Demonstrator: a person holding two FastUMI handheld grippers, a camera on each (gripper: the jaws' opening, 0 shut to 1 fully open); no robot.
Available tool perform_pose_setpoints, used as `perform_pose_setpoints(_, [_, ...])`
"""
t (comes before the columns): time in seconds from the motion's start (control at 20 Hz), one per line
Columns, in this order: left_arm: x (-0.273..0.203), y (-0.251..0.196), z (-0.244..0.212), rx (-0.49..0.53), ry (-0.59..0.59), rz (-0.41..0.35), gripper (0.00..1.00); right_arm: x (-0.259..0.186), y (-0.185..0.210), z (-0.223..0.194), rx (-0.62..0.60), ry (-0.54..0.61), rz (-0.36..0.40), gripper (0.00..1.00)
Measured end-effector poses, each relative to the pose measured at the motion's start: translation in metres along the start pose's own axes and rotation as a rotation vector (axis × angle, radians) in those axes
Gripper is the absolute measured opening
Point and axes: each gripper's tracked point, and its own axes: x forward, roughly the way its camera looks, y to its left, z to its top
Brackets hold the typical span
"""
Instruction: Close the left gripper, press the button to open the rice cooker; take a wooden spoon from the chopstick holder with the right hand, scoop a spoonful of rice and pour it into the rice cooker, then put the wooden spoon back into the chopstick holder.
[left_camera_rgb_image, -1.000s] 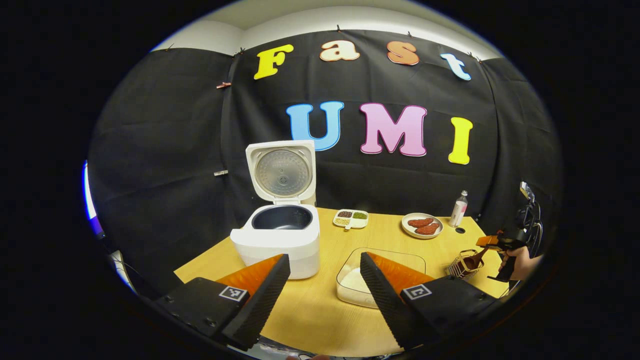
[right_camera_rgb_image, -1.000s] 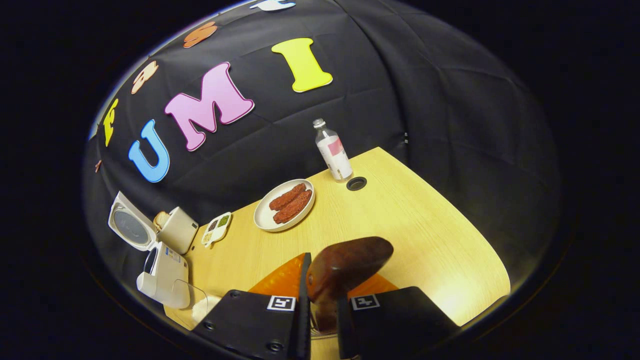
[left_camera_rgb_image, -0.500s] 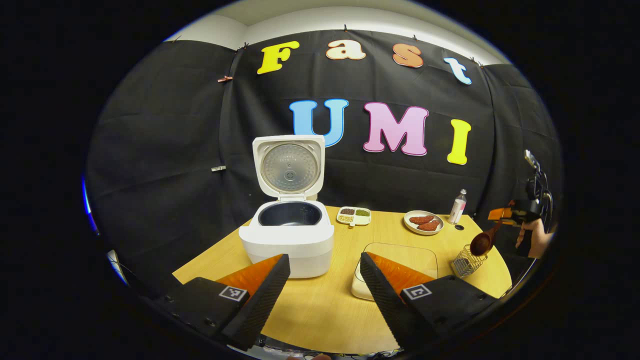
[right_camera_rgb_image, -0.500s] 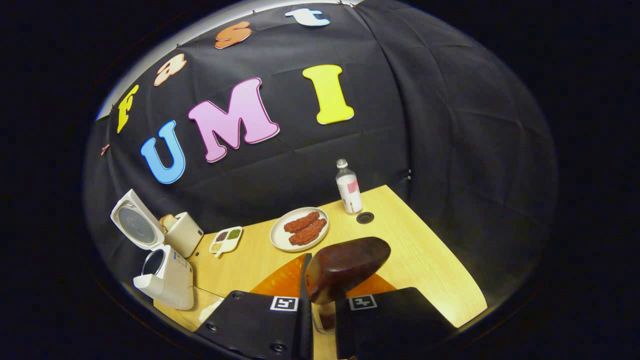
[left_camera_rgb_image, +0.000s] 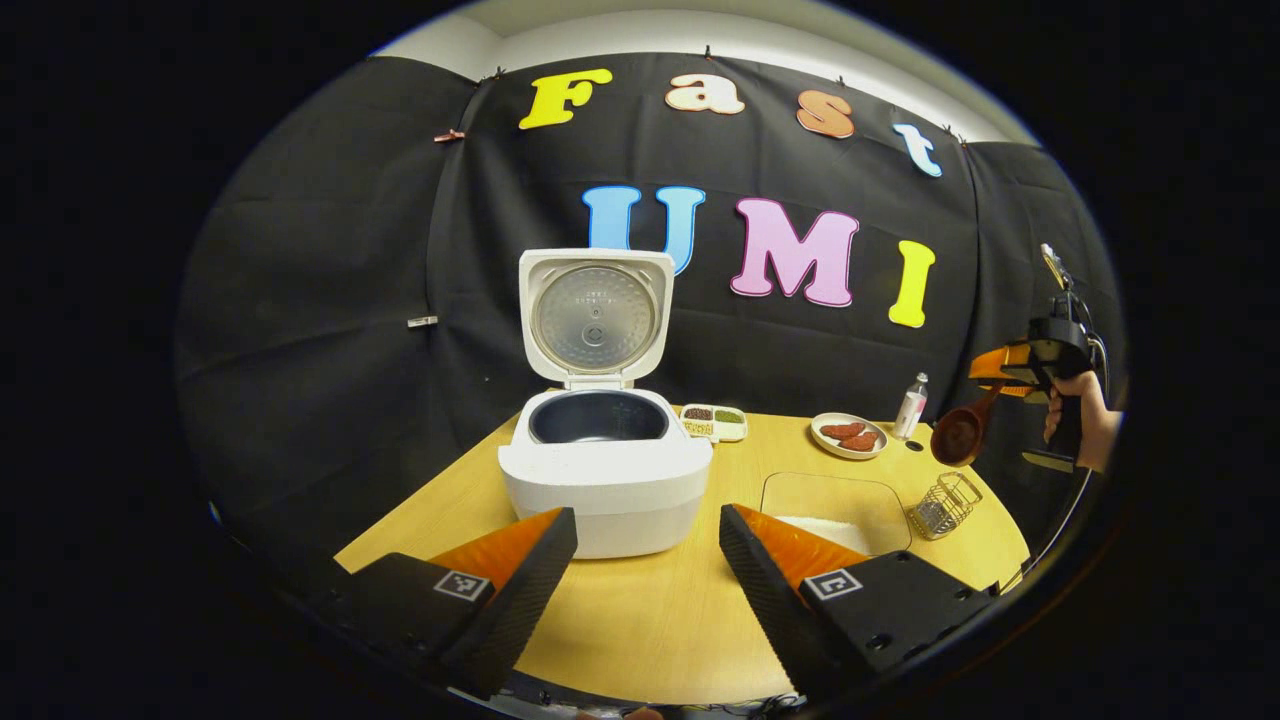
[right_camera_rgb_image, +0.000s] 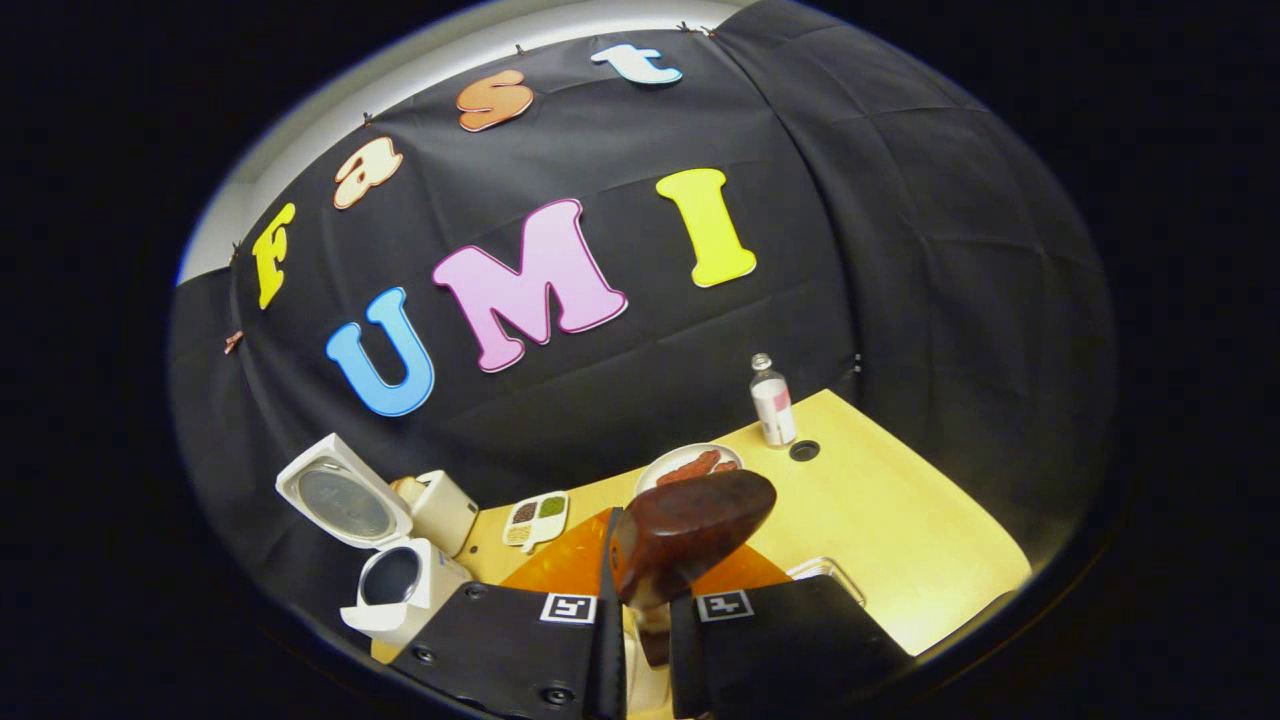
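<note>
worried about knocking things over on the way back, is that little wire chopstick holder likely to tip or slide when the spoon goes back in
Probably easy to shift: the chopstick holder is a small open wire basket, so likely light, and looks empty now. It stands free on the smooth table, so a sideways nudge may slide it. The wooden spoon in the right gripper has a broad bowl, which could make the holder lean.

left tool (left_camera_rgb_image: 645, 575): jaws apart | right tool (right_camera_rgb_image: 640, 640): clamped, raised, hand-held

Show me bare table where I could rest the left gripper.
Bare wood lies in front of the rice cooker, and left of it to the table edge. Crowded: rice container, chopstick holder, plate.
</note>
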Motion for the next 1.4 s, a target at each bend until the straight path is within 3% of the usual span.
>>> perform_pose_setpoints(0.4, [0.021, 0.026, -0.009, -0.001, 0.032, -0.084, 0.95, 0.013, 0.068, -0.081, -0.081, 0.075, 0.047, 0.22])
perform_pose_setpoints(1.0, [0.031, 0.053, -0.042, 0.06, 0.102, -0.132, 0.95, 0.056, 0.069, -0.185, -0.394, 0.091, -0.041, 0.22])
perform_pose_setpoints(1.15, [0.03, 0.061, -0.048, 0.051, 0.114, -0.123, 0.96, 0.053, 0.083, -0.213, -0.393, 0.134, -0.035, 0.18])
perform_pose_setpoints(1.2, [0.03, 0.063, -0.048, 0.047, 0.115, -0.117, 0.96, 0.05, 0.089, -0.216, -0.392, 0.137, -0.031, 0.22])
perform_pose_setpoints(1.4, [0.03, 0.067, -0.044, 0.032, 0.104, -0.101, 0.96, 0.038, 0.114, -0.242, -0.316, 0.208, 0.014, 0.22])
